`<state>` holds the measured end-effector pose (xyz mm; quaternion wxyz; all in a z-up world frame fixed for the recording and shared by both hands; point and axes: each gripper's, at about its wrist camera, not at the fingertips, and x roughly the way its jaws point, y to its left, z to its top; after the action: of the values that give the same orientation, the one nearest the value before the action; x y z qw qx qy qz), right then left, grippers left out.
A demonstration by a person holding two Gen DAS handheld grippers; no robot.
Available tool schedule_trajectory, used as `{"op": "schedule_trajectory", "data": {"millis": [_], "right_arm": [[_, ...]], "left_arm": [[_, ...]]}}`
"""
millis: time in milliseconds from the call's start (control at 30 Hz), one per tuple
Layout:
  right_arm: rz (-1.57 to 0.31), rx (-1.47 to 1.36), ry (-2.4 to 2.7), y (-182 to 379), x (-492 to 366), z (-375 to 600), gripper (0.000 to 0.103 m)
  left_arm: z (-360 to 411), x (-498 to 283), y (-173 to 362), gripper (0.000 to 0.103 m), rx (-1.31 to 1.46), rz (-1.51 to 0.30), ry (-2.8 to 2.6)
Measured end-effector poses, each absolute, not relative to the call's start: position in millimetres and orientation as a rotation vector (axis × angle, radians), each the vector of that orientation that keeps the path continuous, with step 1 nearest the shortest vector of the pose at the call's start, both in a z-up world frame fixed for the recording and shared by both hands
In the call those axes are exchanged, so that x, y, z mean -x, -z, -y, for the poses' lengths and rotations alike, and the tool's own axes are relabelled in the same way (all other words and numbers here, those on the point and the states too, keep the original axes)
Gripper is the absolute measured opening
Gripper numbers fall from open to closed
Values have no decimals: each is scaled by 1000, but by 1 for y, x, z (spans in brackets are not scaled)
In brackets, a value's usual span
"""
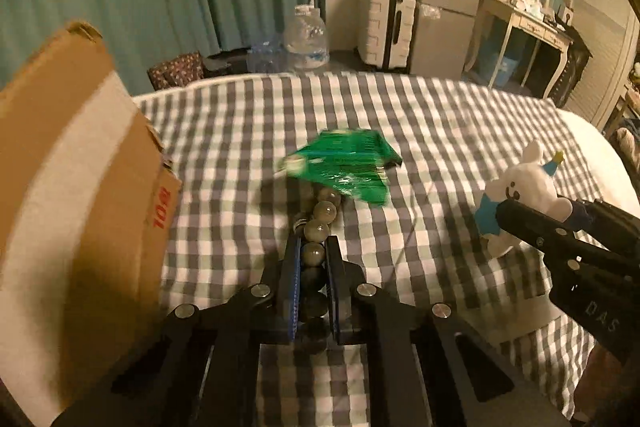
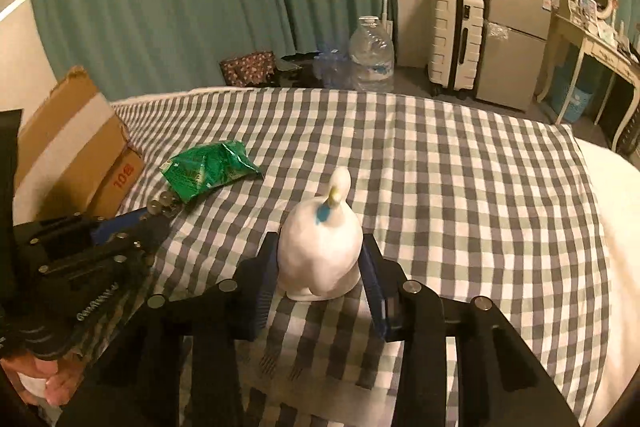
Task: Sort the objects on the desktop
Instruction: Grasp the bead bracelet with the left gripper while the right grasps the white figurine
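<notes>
Cardboard first: the box (image 1: pixel 76 187) stands at the far left on the checked bedspread (image 1: pixel 440 131), its flap up, and I judge it the likely bin for what I sort. Just right of it my left gripper (image 1: pixel 313 247) is clamped on a string of grey-green beads (image 1: pixel 318 227), which runs back between the fingers and forward toward the green packet (image 1: pixel 344 163). The front beads look to lie at or under the packet's near edge, though blur keeps me from telling whether they touch. If they are tucked beneath it, pulling toward the box could drag the packet along or flip it. The beads are round and hard, so the strand could also slide through the pads and drop short of the box, or catch on the flap. Further right, my right gripper (image 2: pixel 320 263) has its fingers on either side of the white plush (image 2: pixel 320 247), which stands upright on the bedspread; the pads look to be pressing its sides, but I cannot tell for sure that the grip is firm. It is soft and narrows upward, so a light squeeze could let it squirt out or tip as I lift, and the two tools sit near enough to bump if both swing left together.
</notes>
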<state>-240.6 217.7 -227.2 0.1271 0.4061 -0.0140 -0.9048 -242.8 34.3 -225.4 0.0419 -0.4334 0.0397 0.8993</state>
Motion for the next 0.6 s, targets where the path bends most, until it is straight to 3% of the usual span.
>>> {"op": "schedule_trajectory", "data": {"millis": [600], "right_arm": [[47, -1073, 2706, 189, 228, -236, 39]], "left_arm": [[-30, 235, 181, 11, 1149, -150, -2839]]}}
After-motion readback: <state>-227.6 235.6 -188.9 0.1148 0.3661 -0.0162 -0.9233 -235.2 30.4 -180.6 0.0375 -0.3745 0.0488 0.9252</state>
